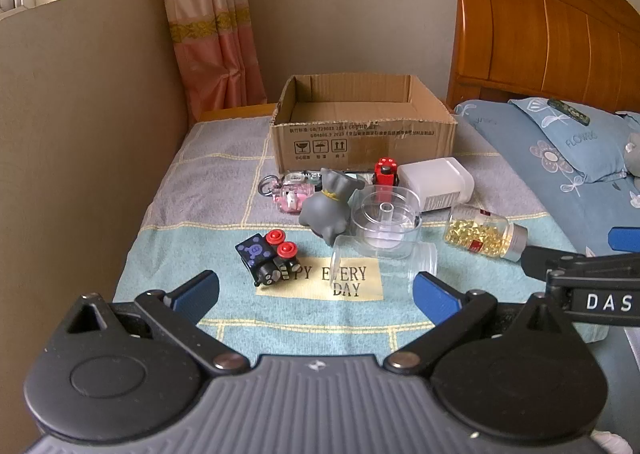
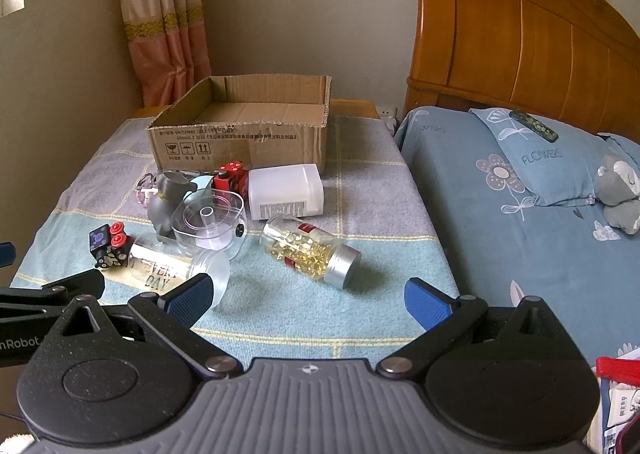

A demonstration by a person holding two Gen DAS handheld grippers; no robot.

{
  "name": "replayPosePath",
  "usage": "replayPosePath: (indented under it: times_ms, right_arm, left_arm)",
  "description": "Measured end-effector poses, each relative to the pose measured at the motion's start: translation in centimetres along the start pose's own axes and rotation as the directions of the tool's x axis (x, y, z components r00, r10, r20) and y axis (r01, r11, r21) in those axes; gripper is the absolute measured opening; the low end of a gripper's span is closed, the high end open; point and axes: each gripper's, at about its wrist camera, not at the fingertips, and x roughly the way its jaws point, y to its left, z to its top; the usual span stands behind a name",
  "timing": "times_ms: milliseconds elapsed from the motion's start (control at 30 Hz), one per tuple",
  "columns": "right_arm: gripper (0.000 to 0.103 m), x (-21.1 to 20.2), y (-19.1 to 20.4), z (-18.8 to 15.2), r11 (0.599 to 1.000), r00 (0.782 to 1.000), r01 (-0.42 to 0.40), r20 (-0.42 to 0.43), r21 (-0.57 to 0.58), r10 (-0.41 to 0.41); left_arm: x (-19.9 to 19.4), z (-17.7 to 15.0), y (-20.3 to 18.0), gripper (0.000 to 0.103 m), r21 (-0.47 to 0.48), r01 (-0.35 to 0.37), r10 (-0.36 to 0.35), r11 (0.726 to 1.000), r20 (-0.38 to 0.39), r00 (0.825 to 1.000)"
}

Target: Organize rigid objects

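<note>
Left wrist view: the left hand-held gripper (image 1: pixel 316 294) stands wide and empty over the tabletop (image 1: pixel 192 238). Just ahead lie a clear jar (image 1: pixel 384 266) and a black toy (image 1: pixel 270 258); the cardboard box (image 1: pixel 362 134) sits far beyond.

Right wrist view: the right hand-held gripper (image 2: pixel 308 300) stands wide and empty. The capsule bottle (image 2: pixel 310 252) lies just ahead, and the white container (image 2: pixel 285 191) beyond it.

Both wrist cameras look forward and downward along their own blue fingers, from near the cloth-covered table's (image 1: pixel 192 246) front edge. The left view faces the cardboard box (image 1: pixel 362 126) squarely; the right view sits further right, also taking in the bed (image 2: pixel 520 238). Both share the box and the scattered items before it.
</note>
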Motion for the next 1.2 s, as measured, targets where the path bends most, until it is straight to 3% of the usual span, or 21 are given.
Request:
replayPosePath:
  times_ms: [767,967,1200]
  right_arm:
    - [0.103,0.6,0.2,0.1,1.000,1.000,0.012,0.000,0.006,-0.012]
    - [0.103,1.3,0.1,0.4,1.000,1.000,-0.009,-0.005,0.012,0.009]
    - [0.103,2.5,0.0,0.9,0.999,0.999,-0.049,-0.008,0.012,0.050]
  left_arm:
    - [0.7,0.3,0.0,0.102,0.012,0.013,-0.013,1.000,0.007,1.000]
    - [1.5,0.4,0.3,0.102,0.024,0.066,-0.067,0.997,0.002,0.998]
    - [2.8,0.6,0.8,0.102,0.039,0.080,-0.079,0.996,-0.014,0.997]
